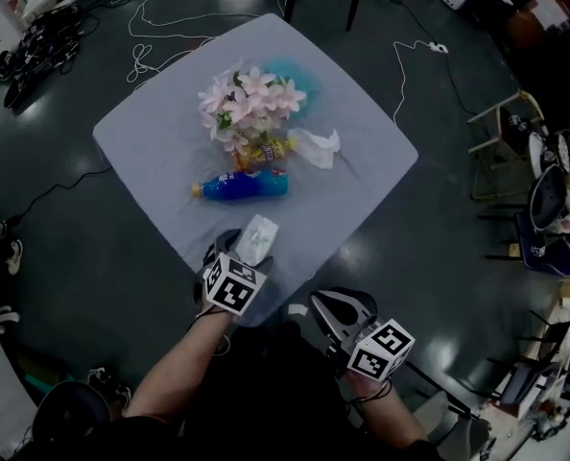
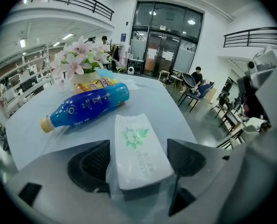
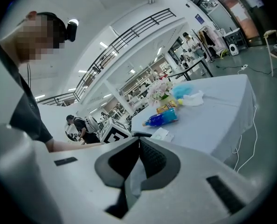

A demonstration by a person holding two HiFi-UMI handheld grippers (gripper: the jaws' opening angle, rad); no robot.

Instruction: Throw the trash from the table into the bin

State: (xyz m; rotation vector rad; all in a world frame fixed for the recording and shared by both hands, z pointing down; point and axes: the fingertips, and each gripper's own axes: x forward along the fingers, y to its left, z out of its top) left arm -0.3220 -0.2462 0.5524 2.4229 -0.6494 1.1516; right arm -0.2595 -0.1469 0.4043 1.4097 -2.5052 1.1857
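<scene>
A white tissue packet (image 1: 257, 238) (image 2: 138, 148) with a green flower print lies at the near corner of the grey-clothed table (image 1: 362, 171). My left gripper (image 1: 246, 251) (image 2: 138, 161) is open, and the packet lies between its jaws with the pads beside its edges, not pressing. Farther in lie a blue bottle (image 1: 247, 185) (image 2: 89, 104) on its side, a yellow snack wrapper (image 1: 264, 150) and a crumpled white tissue (image 1: 316, 147). My right gripper (image 1: 329, 303) (image 3: 139, 143) hangs off the table's near edge, shut and holding nothing.
A pot of pink flowers (image 1: 251, 99) (image 2: 78, 57) stands mid-table behind the wrapper. White cables (image 1: 155, 41) trail over the dark floor beyond the table. Chairs (image 1: 544, 209) stand at the right. No bin shows in any view.
</scene>
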